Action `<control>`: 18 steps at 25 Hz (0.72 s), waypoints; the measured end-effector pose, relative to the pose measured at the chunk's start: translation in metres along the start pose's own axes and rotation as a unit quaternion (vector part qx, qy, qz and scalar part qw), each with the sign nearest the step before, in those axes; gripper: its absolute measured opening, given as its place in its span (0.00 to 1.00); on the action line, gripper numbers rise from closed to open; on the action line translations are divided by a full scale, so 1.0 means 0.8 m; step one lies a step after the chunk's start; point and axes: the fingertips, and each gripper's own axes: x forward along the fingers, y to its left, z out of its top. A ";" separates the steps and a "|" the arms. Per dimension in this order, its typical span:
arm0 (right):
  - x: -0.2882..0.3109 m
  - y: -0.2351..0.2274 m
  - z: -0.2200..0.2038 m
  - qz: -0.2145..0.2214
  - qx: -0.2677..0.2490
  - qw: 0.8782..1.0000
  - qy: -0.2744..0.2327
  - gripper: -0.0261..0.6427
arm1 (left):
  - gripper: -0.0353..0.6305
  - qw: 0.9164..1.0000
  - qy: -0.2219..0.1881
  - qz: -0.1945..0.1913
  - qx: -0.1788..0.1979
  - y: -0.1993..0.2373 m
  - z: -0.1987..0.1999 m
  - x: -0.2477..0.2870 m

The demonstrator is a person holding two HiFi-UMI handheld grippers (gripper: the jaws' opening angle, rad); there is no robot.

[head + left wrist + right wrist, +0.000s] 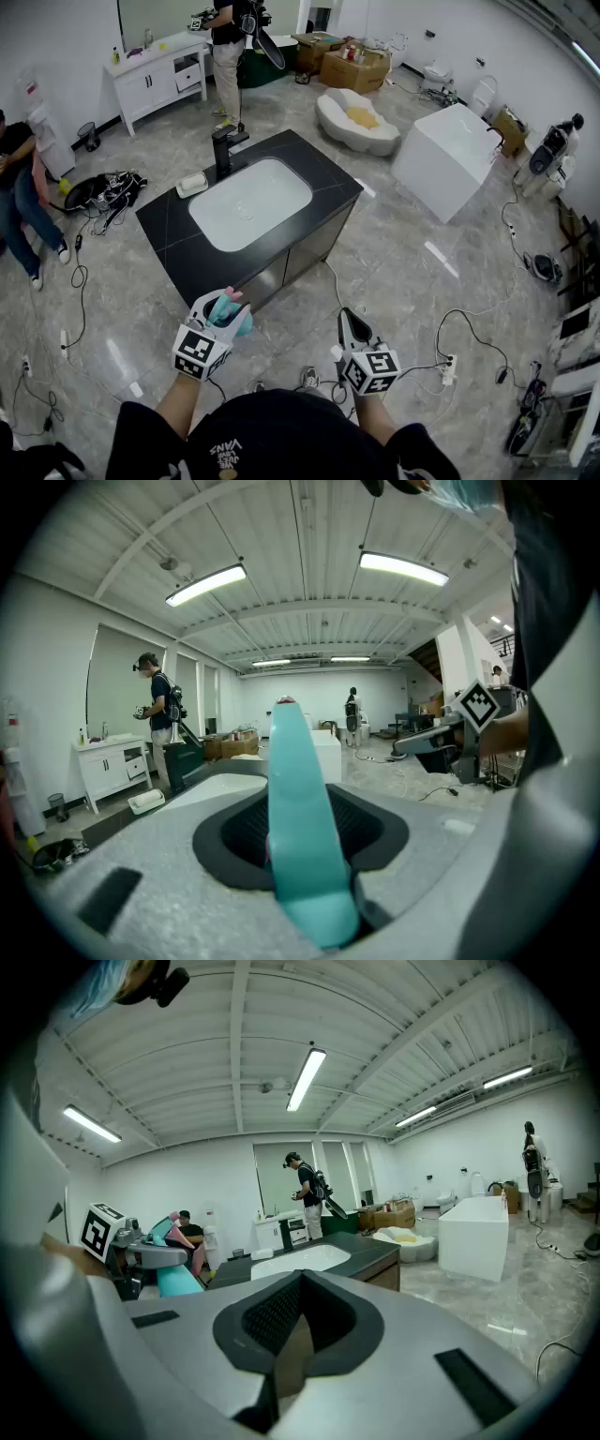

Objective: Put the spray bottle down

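Left gripper (221, 302) fingers clamp the teal plastic spray bottle (302, 846) upright; the black sink-top surface (169, 230) lies straight ahead. Right gripper (353, 326) fingers together, empty.

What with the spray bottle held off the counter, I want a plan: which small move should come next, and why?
Probably carry the left gripper forward over the bare black counter. Its fingers clamp the teal spray bottle, which hangs above the floor, short of the counter's near edge.
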 end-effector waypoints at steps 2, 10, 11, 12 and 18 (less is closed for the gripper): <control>0.001 0.003 -0.001 0.000 0.004 1.000 -0.003 0.04 | 0.32 1.000 0.001 -0.001 0.000 0.001 -0.002 -0.001; -0.005 0.008 -0.008 -0.016 0.031 0.999 -0.019 0.04 | 0.32 1.000 -0.005 -0.017 0.005 0.005 -0.004 -0.003; -0.006 0.009 -0.009 -0.019 0.033 0.999 -0.020 0.04 | 0.32 1.000 -0.006 -0.020 0.005 0.006 -0.005 -0.003; -0.008 0.010 -0.011 -0.023 0.035 0.999 -0.021 0.04 | 0.32 1.000 -0.007 -0.022 0.004 0.006 -0.006 -0.003; -0.008 0.000 -0.014 -0.031 0.033 0.999 -0.014 0.04 | 0.32 0.999 -0.010 -0.032 -0.001 0.002 -0.004 0.013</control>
